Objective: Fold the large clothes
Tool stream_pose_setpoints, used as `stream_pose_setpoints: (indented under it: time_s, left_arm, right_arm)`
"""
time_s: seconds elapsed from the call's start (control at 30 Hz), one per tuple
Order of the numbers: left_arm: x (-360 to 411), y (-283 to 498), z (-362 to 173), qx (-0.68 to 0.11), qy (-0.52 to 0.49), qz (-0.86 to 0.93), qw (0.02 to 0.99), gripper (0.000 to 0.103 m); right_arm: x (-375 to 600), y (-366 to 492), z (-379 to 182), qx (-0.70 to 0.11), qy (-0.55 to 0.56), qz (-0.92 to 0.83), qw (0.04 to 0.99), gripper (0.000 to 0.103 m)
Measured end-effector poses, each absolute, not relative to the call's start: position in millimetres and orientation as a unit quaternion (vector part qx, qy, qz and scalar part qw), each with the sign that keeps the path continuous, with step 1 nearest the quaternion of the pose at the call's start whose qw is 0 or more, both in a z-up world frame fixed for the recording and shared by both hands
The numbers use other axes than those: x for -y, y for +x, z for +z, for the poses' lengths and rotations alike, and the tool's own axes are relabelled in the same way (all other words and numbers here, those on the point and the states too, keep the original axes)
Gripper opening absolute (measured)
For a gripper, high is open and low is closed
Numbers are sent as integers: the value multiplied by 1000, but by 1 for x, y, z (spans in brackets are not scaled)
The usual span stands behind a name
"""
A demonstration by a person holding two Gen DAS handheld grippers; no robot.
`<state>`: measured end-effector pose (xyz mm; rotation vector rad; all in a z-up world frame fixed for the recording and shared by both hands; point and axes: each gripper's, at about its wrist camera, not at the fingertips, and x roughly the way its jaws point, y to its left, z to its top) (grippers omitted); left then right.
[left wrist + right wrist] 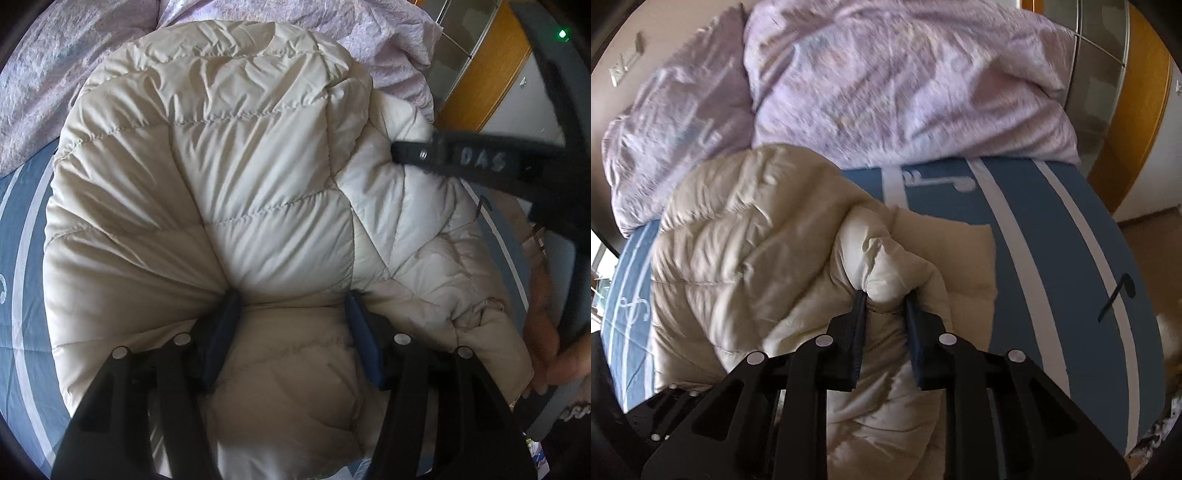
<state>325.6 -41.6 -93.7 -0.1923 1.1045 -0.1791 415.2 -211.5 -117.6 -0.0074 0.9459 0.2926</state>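
On the bed, a cream jacket lies bunched, only partly folded. Left gripper presses into thick padding, jaws wide around a bulge, apparently clamped. Right gripper pinches a puffy fold at the jacket's edge. Judged: folding under way, flattening and final folds outstanding.

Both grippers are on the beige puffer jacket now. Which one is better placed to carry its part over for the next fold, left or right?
Probably right: the right gripper pinches a loose bunch of the jacket at its free edge. The left gripper presses into the bulky middle.
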Motion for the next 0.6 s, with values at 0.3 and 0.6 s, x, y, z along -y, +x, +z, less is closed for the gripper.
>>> stream_pose_setpoints:
  time_s: [0.3, 0.6]
  left_arm:
    - [37, 310, -91, -517, -88, -96, 846, 58]
    - [36, 291, -74, -502, -82, -110, 854, 57]
  right_arm:
    - [213, 426, -141, -477, -19, 126, 870, 21]
    - [221, 433, -163, -487, -22, 126, 864, 21]
